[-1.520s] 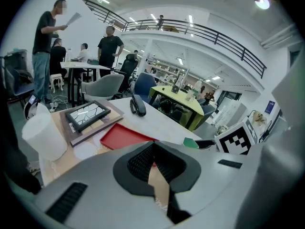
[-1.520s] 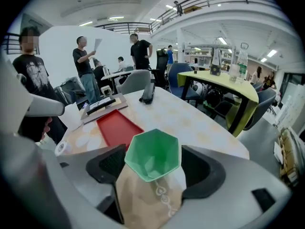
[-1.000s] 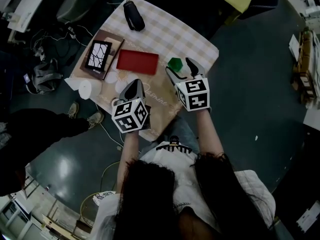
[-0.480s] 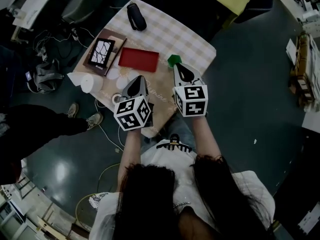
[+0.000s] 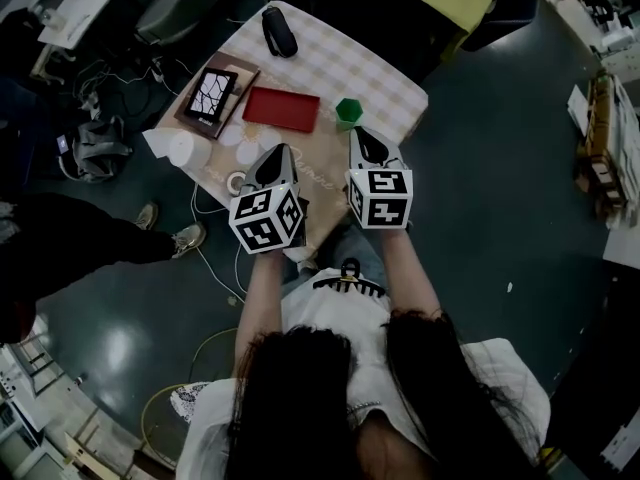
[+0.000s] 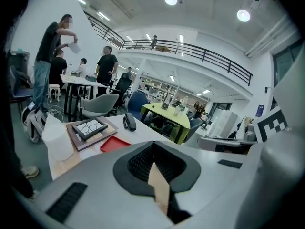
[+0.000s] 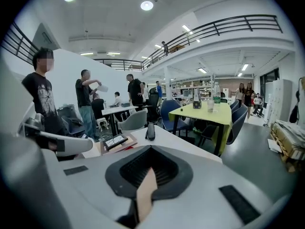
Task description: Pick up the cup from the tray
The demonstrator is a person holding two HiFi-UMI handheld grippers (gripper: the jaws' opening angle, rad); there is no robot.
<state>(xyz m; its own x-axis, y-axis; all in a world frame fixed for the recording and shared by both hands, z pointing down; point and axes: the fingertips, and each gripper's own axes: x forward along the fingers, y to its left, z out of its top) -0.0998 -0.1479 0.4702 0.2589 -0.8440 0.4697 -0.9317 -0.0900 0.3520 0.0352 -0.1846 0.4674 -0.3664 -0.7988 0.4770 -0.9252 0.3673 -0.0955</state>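
Closure was the change. The right gripper [image 5: 358, 134] had stood with its jaws wide apart a second before. Now they had come together, and its own view showed the pads meeting with nothing caught between them.

The green cup [image 5: 348, 111] had not been taken. It stood upright on the table [image 5: 330, 63], just beyond the right fingertips and a little to their left, apart from them. It also stood just off the right end of the red tray [image 5: 281, 109] rather than on it. The cup had sat close ahead of those jaws while they were open too, so its place against the fingers had hardly altered. Only the jaws had moved.

The left gripper [image 5: 277, 152] was as it had been, its jaws pressed together and empty. The tray lay just ahead of its fingertips, and the cup ahead and off to their right.

With both pairs of jaws closed on nothing, no grasp existed at this moment. As I judged it, the right jaws would have to part again and pass to either side of the cup before any lift. The cup seemed to stand clear of the tray already. Whether this closing was a missed grab or a rest after setting the cup down could not be told.
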